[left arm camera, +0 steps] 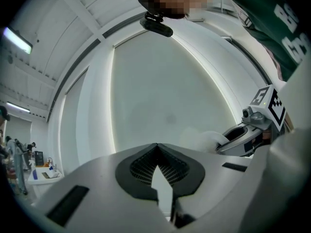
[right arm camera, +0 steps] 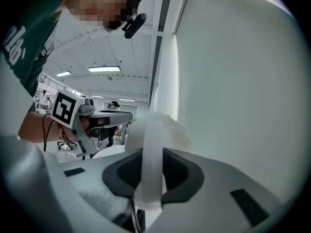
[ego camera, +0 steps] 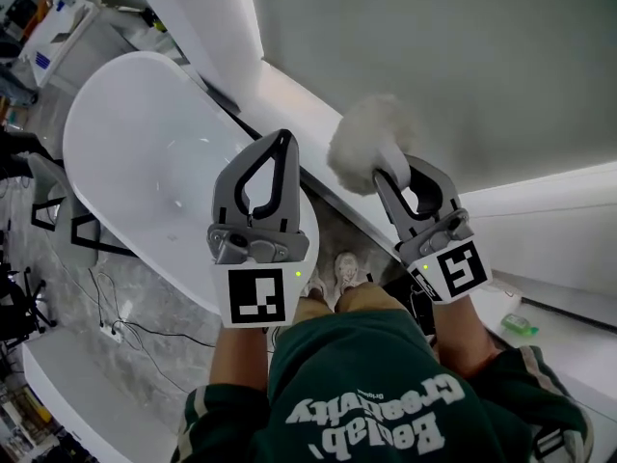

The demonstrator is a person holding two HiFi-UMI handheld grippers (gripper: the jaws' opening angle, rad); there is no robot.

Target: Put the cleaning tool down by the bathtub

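The cleaning tool is a fluffy white duster head (ego camera: 362, 148) on a flat white handle (right arm camera: 151, 164). My right gripper (ego camera: 388, 177) is shut on that handle, and the fluffy head (right arm camera: 163, 127) sticks out past the jaw tips toward the pale wall. In the right gripper view the right gripper (right arm camera: 150, 152) has the handle pressed between its dark pads. My left gripper (ego camera: 280, 145) hovers beside it over the rim of the white bathtub (ego camera: 125, 152). The left gripper (left arm camera: 156, 145) has its jaws together with nothing between them. The right gripper (left arm camera: 245, 132) with the duster shows at that view's right.
A white ledge (ego camera: 289, 90) runs along the wall behind the tub. A small green bottle (ego camera: 519, 324) lies on the white surface at the right. Cables (ego camera: 116, 328) trail on the marbled floor left of the tub. The person's shoes (ego camera: 345, 270) stand between tub and ledge.
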